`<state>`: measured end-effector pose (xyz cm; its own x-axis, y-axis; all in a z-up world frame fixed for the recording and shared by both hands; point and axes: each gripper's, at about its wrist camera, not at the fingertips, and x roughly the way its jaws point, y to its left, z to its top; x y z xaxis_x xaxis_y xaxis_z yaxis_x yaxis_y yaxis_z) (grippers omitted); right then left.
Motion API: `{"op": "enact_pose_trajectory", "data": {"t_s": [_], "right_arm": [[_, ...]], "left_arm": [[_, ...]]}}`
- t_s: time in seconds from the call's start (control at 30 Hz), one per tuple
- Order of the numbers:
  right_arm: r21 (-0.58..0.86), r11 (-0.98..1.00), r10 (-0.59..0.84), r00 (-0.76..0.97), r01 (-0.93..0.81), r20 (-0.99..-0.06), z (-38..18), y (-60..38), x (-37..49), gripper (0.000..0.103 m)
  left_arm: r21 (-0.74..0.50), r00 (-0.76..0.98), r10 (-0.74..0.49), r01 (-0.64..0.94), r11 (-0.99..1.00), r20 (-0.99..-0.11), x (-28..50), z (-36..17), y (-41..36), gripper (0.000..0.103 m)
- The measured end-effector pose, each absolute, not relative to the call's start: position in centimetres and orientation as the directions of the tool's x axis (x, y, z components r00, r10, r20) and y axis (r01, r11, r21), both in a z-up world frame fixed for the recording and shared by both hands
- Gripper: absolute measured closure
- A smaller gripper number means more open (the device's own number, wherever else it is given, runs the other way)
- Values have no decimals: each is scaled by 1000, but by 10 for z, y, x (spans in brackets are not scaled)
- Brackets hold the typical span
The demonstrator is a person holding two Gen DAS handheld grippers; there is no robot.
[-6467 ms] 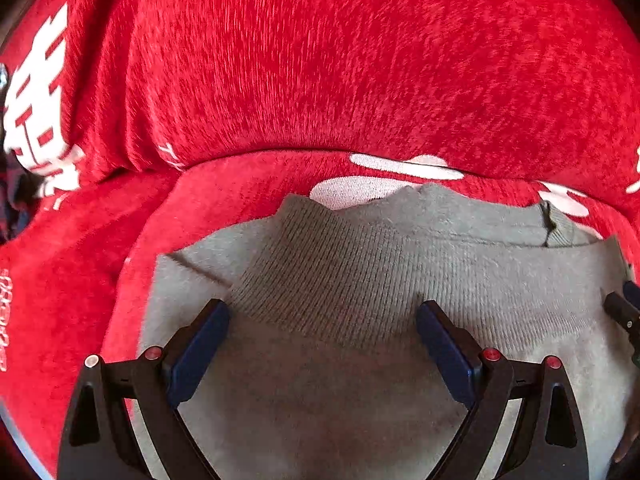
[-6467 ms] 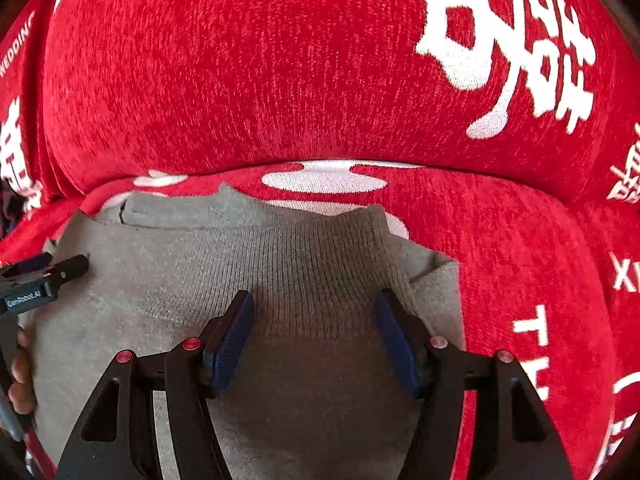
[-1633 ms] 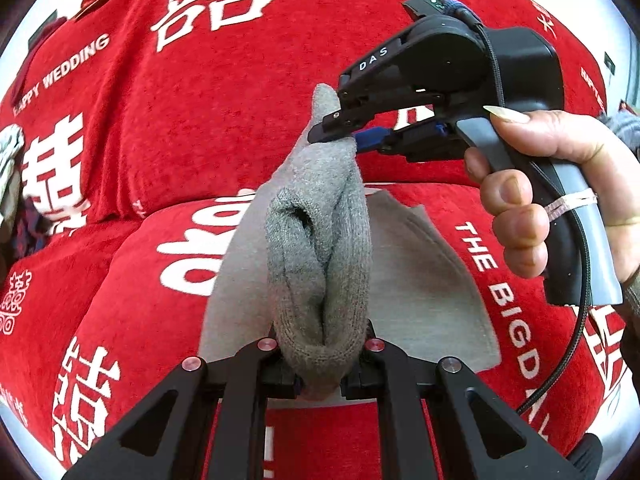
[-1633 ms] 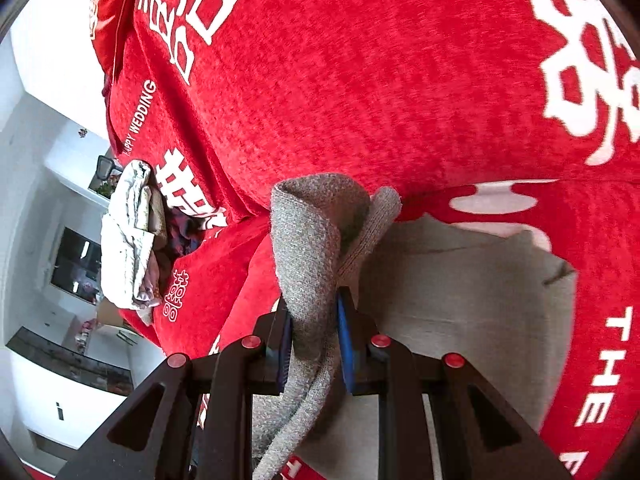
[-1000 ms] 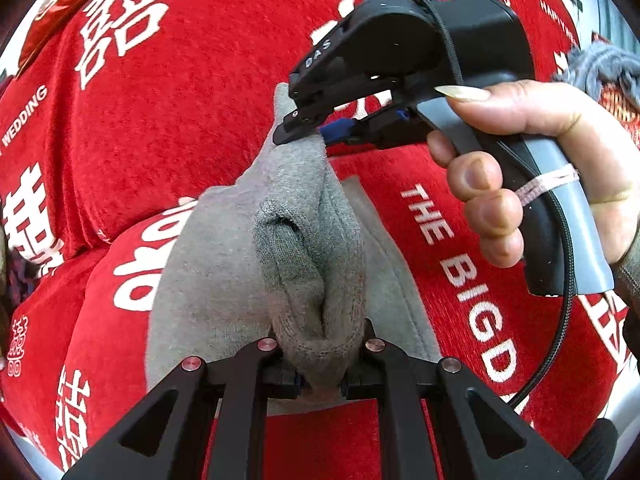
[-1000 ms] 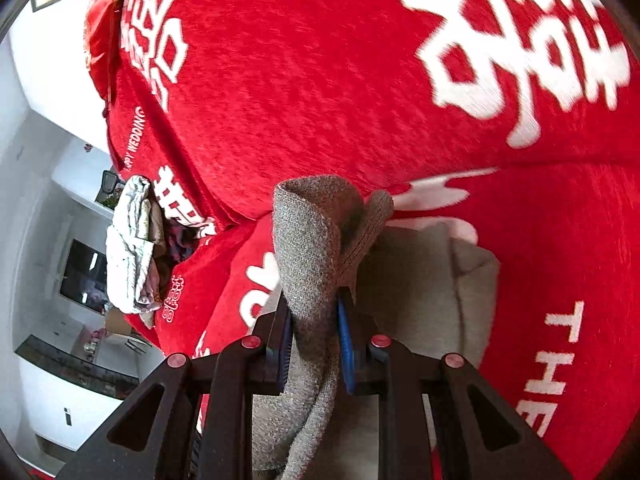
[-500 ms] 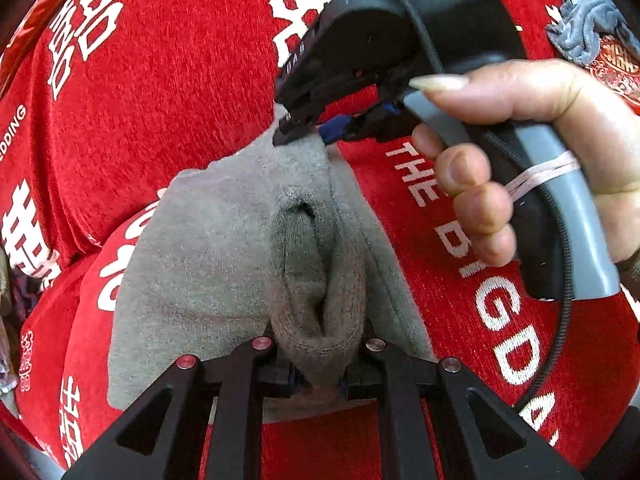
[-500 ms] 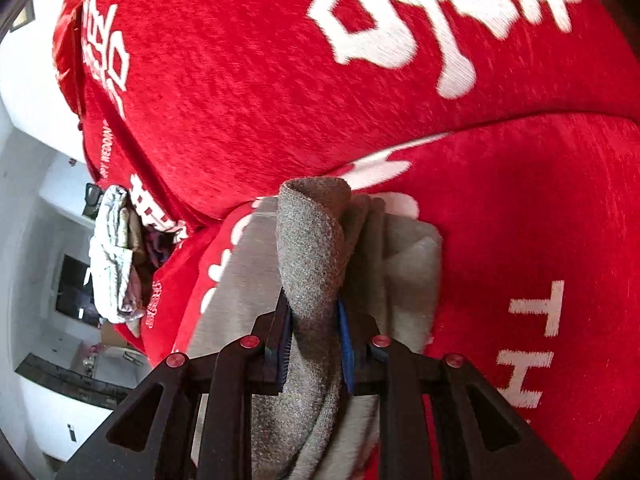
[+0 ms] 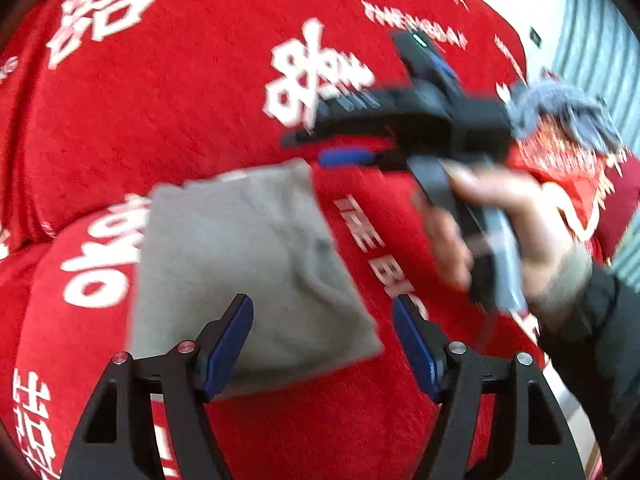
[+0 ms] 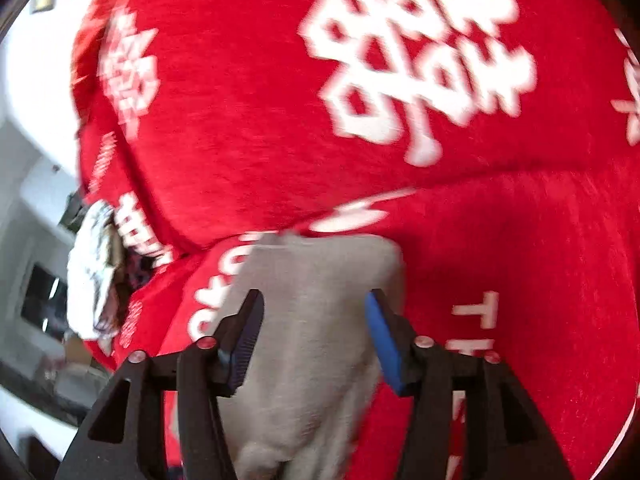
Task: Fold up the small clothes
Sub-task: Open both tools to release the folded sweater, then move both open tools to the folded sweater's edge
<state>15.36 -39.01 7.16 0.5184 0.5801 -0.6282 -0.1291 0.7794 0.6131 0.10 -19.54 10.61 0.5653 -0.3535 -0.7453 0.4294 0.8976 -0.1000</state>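
Left wrist view: the left hand-held gripper (image 9: 322, 344), jaws opening and empty, hovers over the folded grey garment (image 9: 248, 256), long axis running away from it. The right hand-held gripper (image 10: 314, 334), likewise opening, holds nothing. The red cover (image 9: 160, 120) reads "THE".

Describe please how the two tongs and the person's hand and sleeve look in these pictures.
The left tongs and the right tongs share one build: black angular frames, small red rivets, blue pads. Seen from the left wrist, the right tongs have a black body, a grey handle, and a green light on top. The hand wears a dark sleeve with a beige cuff.
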Motion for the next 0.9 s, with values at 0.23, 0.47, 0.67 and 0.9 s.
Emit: {"op": "enact_pose_trajectory", "data": {"t_s": [0.23, 0.47, 0.67, 0.9], "right_arm": [[590, 796, 592, 375, -133, -713, 38, -361, 154, 40], [524, 851, 487, 403, -20, -775, 23, -385, 140, 40], [523, 828, 544, 508, -200, -668, 86, -359, 84, 39], [491, 847, 527, 456, -206, -717, 63, -320, 54, 39]], "left_arm": [[-100, 561, -194, 194, 976, -804, 54, 78, -132, 4], [-175, 469, -204, 105, 979, -859, 62, 43, -92, 4], [-188, 546, -223, 120, 975, -808, 54, 68, -80, 4], [-104, 518, -139, 96, 990, -844, 52, 44, -69, 4]]}}
